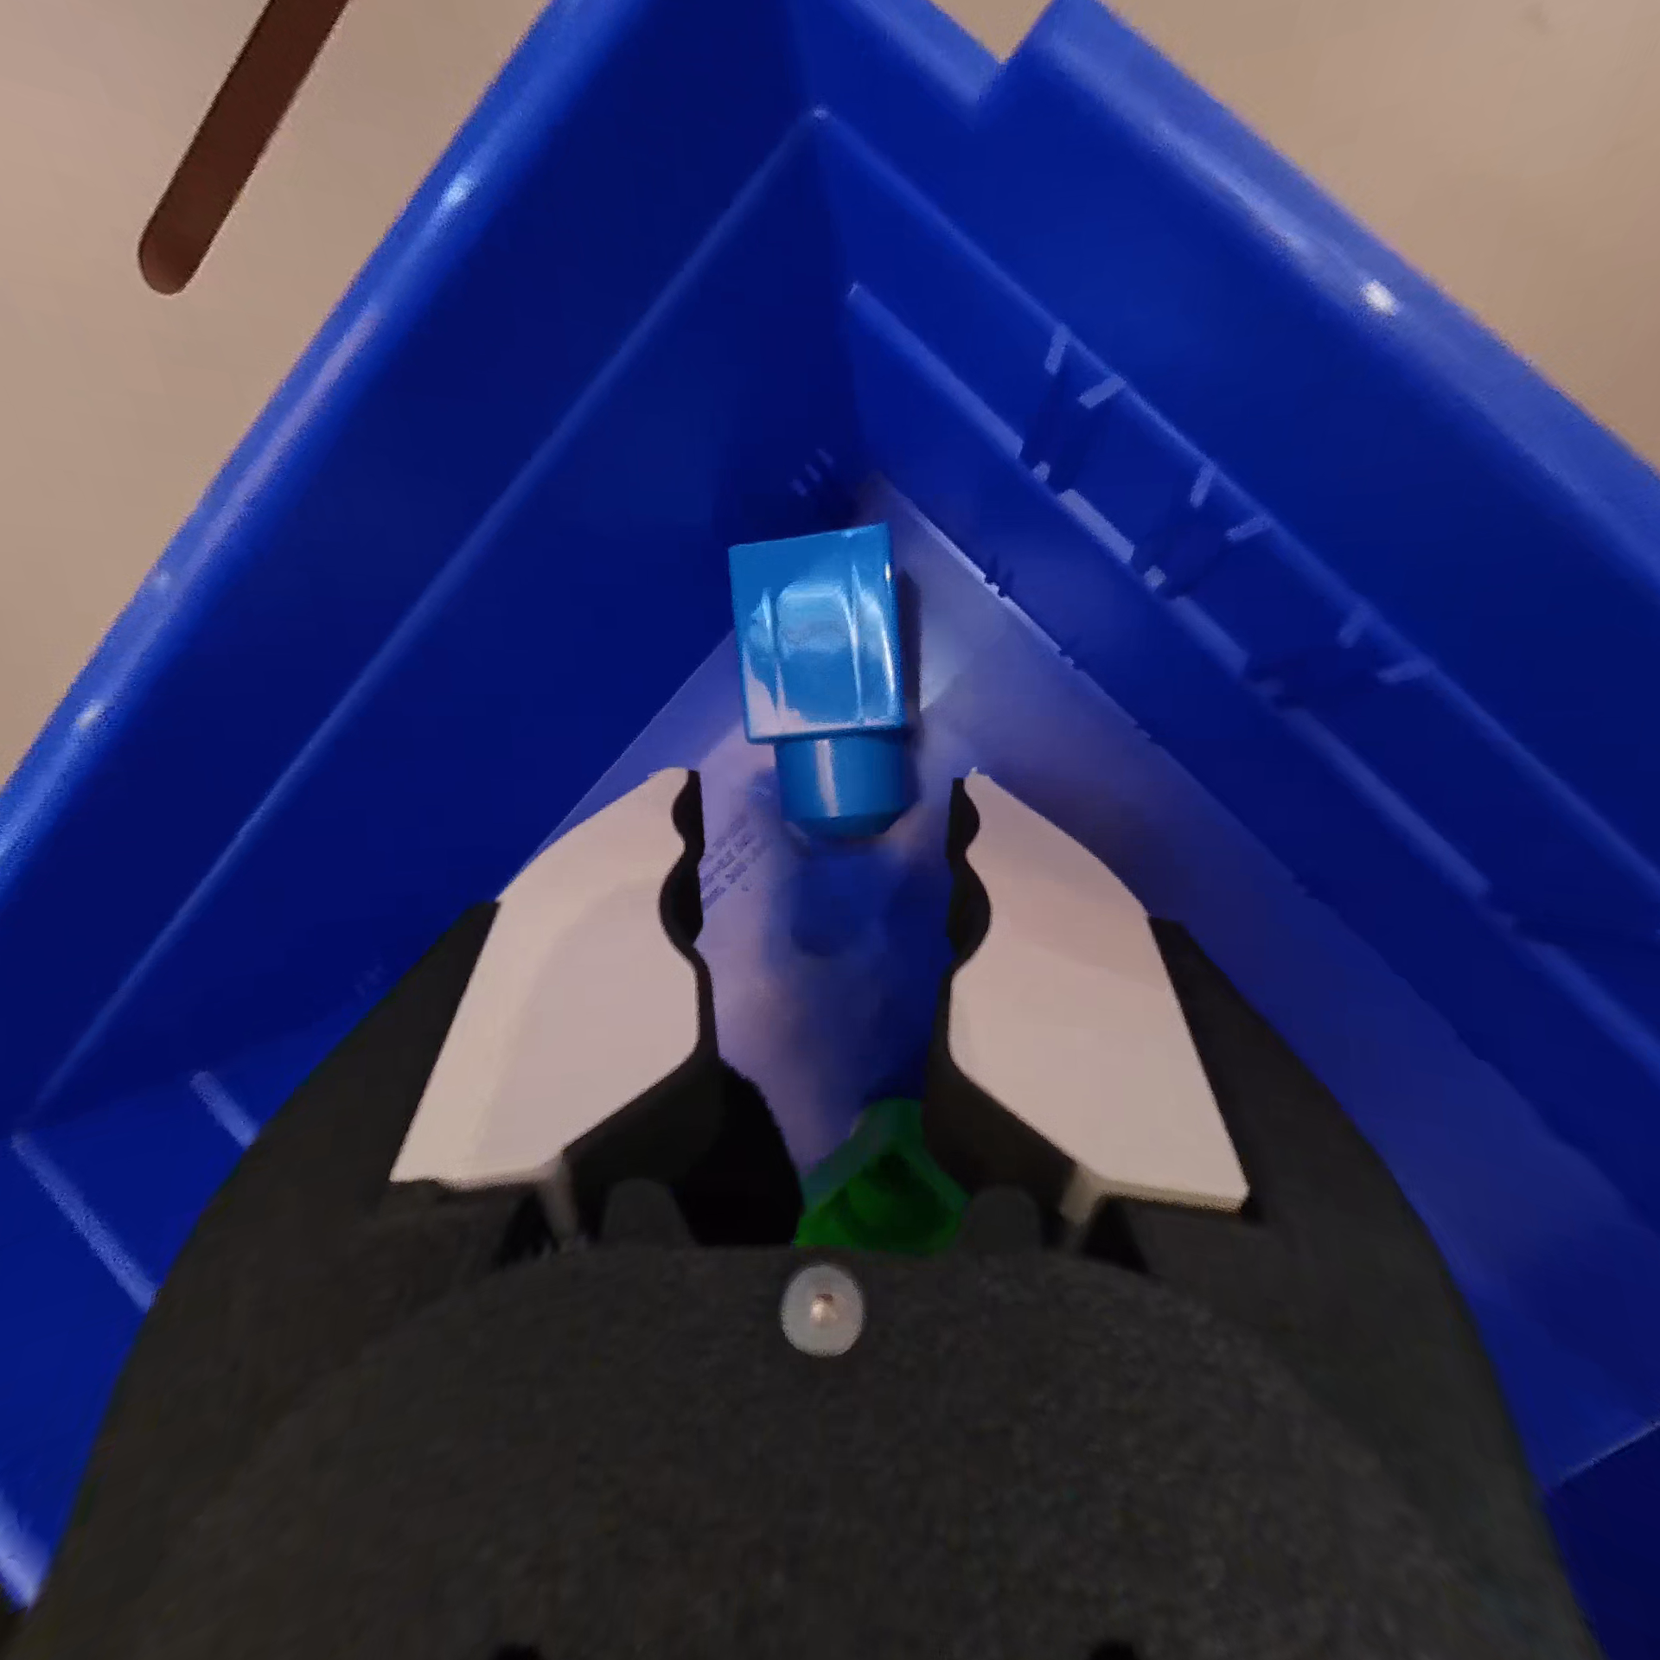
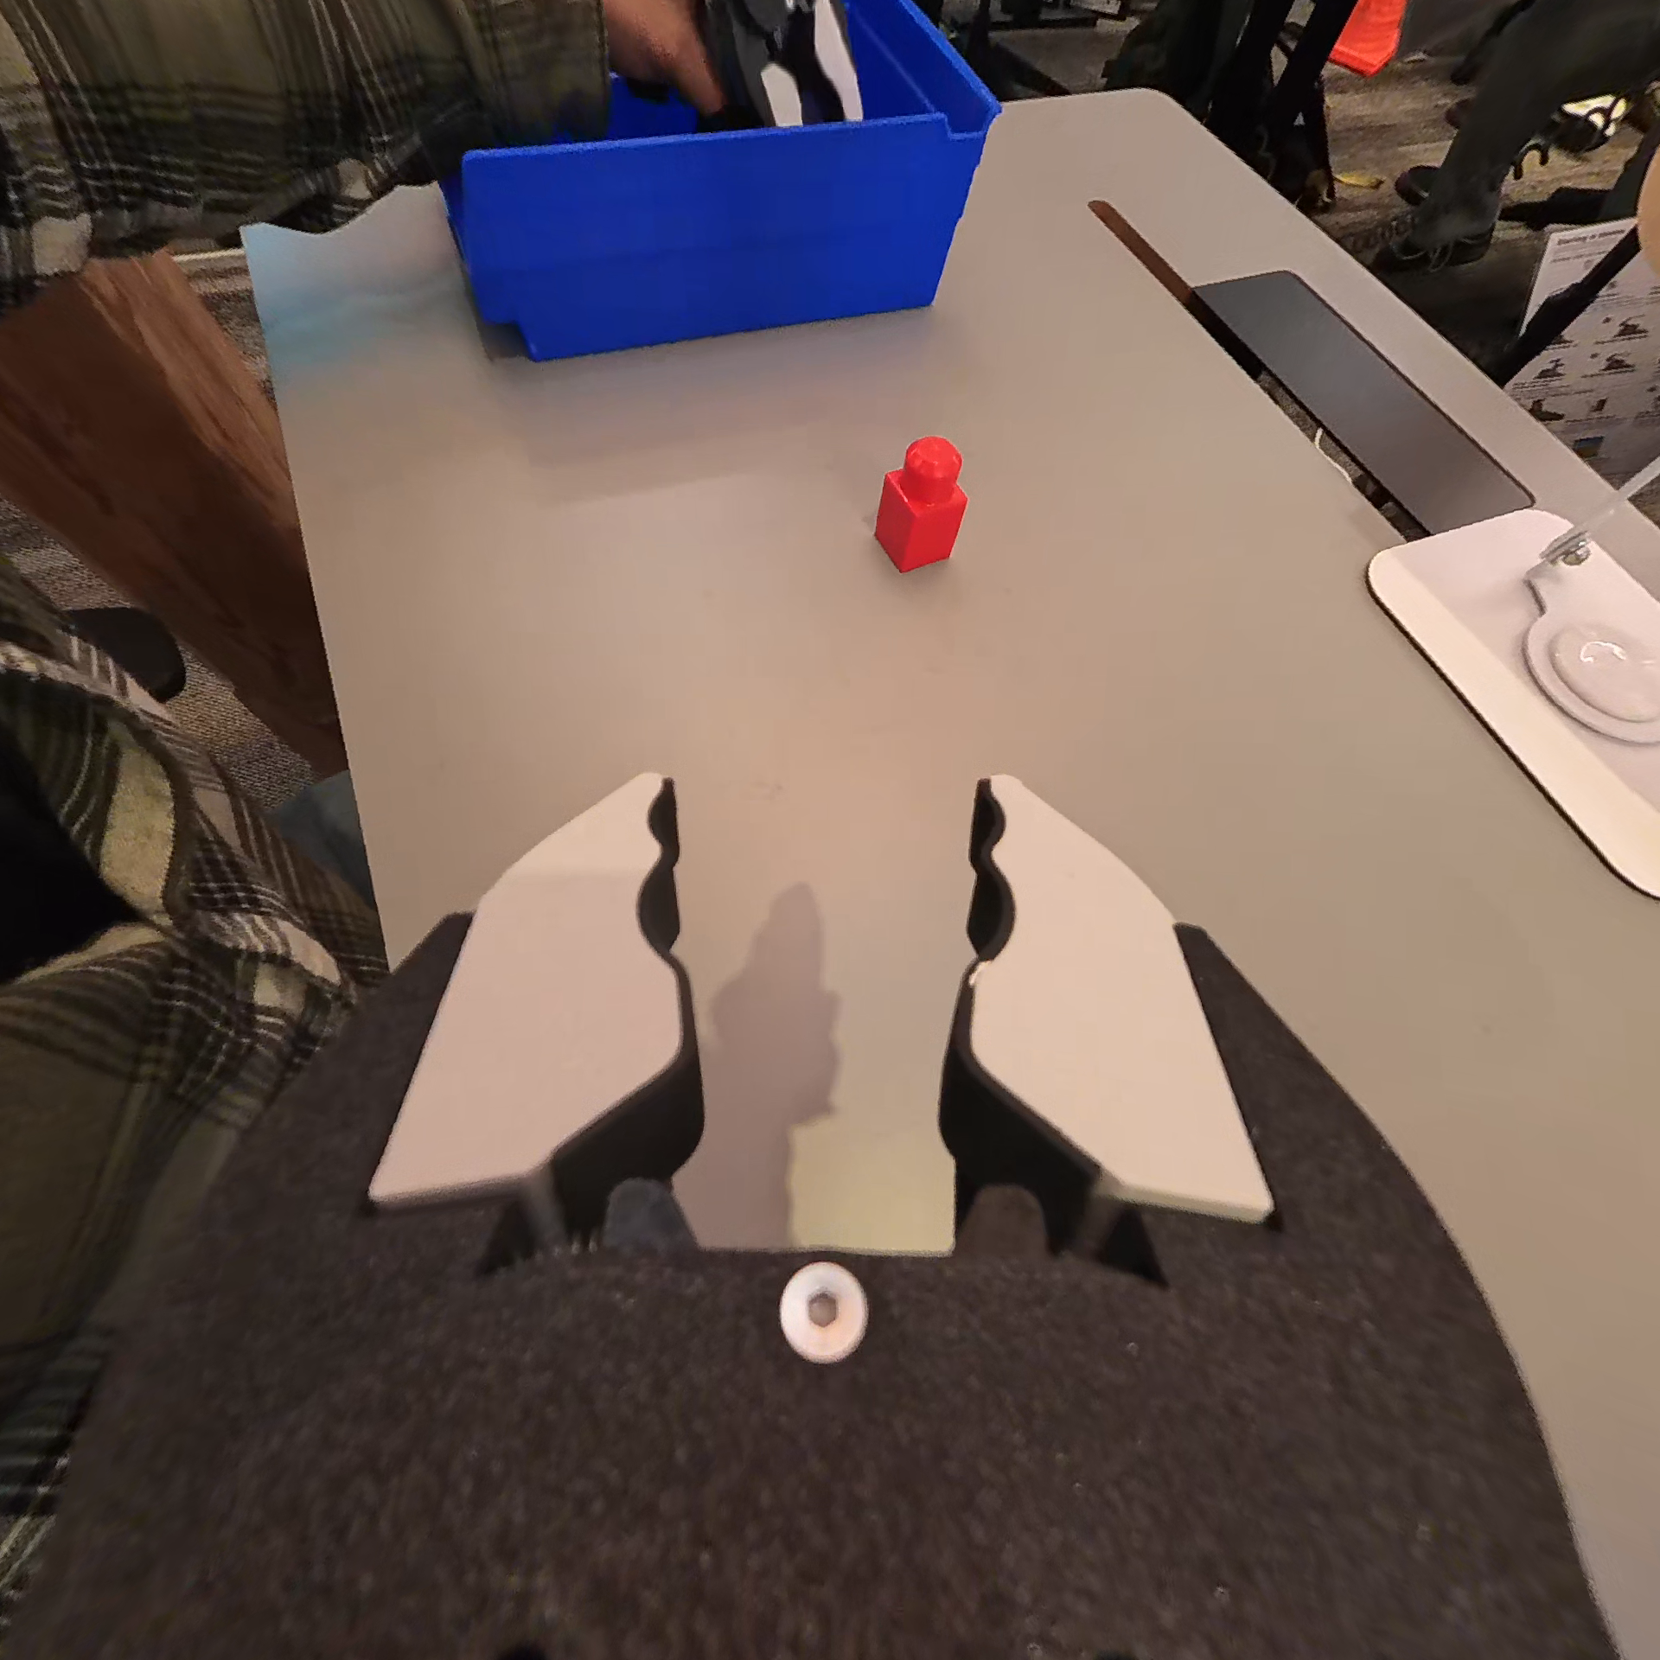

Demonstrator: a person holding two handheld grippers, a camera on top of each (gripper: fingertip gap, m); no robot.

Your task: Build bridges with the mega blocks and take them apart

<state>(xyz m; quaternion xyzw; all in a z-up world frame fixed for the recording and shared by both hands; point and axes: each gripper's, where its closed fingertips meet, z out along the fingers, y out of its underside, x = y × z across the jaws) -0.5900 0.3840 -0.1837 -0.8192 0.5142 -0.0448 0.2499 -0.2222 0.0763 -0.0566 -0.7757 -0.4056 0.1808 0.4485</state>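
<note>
the left gripper (image 1: 822, 808), jaws spread and empty, reaches into the bin (image 1: 449, 629) for the blue block (image 1: 817, 647) just ahead, while the right gripper (image 2: 822, 808) hovers open over the surface (image 2: 629, 629), red block (image 2: 921, 512) well ahead.

Grey table (image 2: 1078, 719) (rounded corners) beside a wooden cabinet (image 2: 135, 467), over patterned carpet (image 2: 1455, 99).

block (image 1: 816, 651) in bin (image 1: 449, 575) corner; another block (image 2: 922, 507) on table (image 2: 629, 629).
</note>
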